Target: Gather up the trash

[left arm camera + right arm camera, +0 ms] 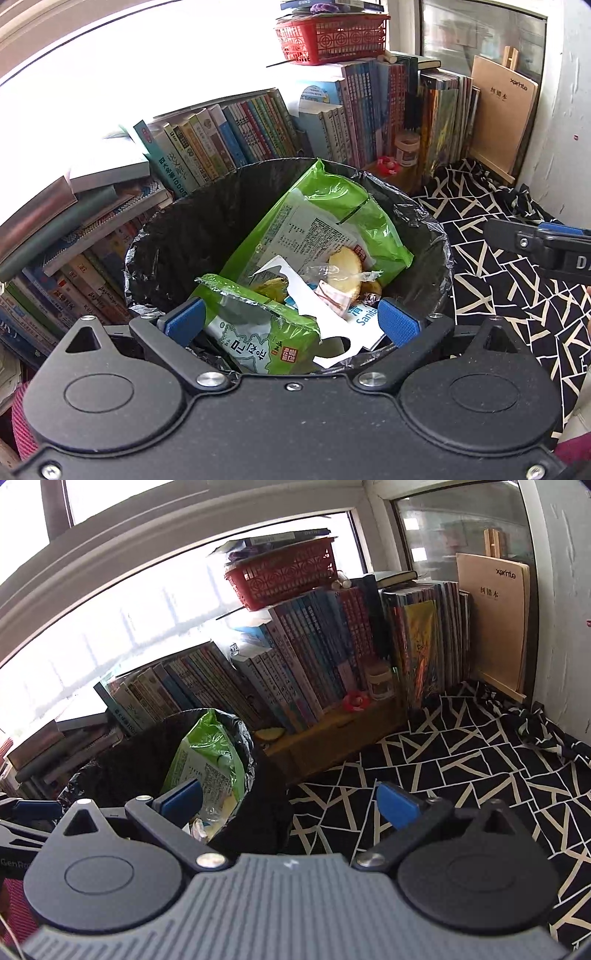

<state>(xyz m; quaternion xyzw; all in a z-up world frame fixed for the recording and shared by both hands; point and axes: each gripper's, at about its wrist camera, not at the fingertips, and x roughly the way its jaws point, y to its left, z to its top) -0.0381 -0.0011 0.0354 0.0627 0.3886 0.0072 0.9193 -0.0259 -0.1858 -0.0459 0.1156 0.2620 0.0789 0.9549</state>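
Note:
A trash bin with a black liner point(184, 221) fills the middle of the left wrist view. Inside lie a large green bag point(332, 206), a smaller green noodle packet point(258, 325), a white card point(328, 325) and a pale potato slice point(345, 271). My left gripper point(291, 321) hangs open over the bin's near rim; the noodle packet lies between its blue pads, clear of the right one. My right gripper point(290, 801) is open with nothing in it, over the bin's point(122, 760) right side and the cloth. The green bag point(207, 753) shows there too.
Rows of books point(240, 136) stand behind the bin, with a red basket point(332, 37) on top. A black and white patterned cloth point(443, 760) covers the surface to the right. A yellow scrap point(269, 734), a small red item point(355, 700) and a jar point(378, 681) sit on a wooden ledge.

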